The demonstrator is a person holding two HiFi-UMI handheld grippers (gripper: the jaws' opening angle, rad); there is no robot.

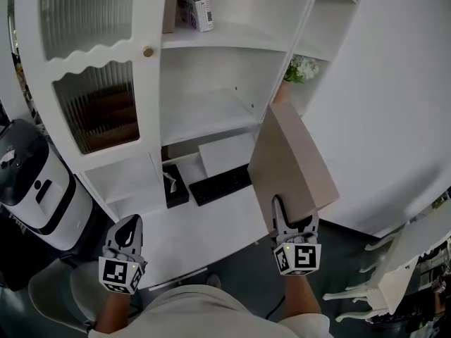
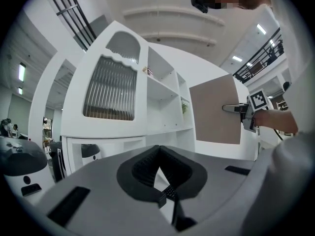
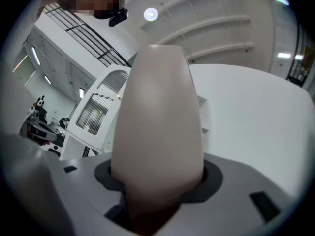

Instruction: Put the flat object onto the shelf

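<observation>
Head view: the flat object (image 1: 292,164), a tan rectangular board, is held in the air at the right of the scene. It is placed in front of the right end of the white shelf unit (image 1: 232,41) and above the right end of the desk (image 1: 204,231). Its long axis runs from the near short edge, at the right gripper (image 1: 294,220), up and away toward the shelves. The far corner points at the narrow side compartments and is pictured just below a small potted plant (image 1: 301,69). The board is tilted on edge, with one broad face turned left and upward. Its near edge is clamped between the jaws of the right gripper, one jaw lying on the visible face.

Right gripper view: the board fills the centre, gripped between the jaws and extending straight away from the camera.

Left gripper view: the board is shown as an upright rectangle just beside the right side of the shelf unit; whether the two touch cannot be told.

The left gripper (image 1: 129,225) is held low at the left, well apart from the board. Its jaws meet at the tips, with nothing between them.

On the desk, under the lowest shelf, a black keyboard (image 1: 222,184) and a black box (image 1: 175,185) are seen. Books (image 1: 201,2) are stood on the upper shelf, and a ribbed glass door (image 1: 91,48) is set at the left.
</observation>
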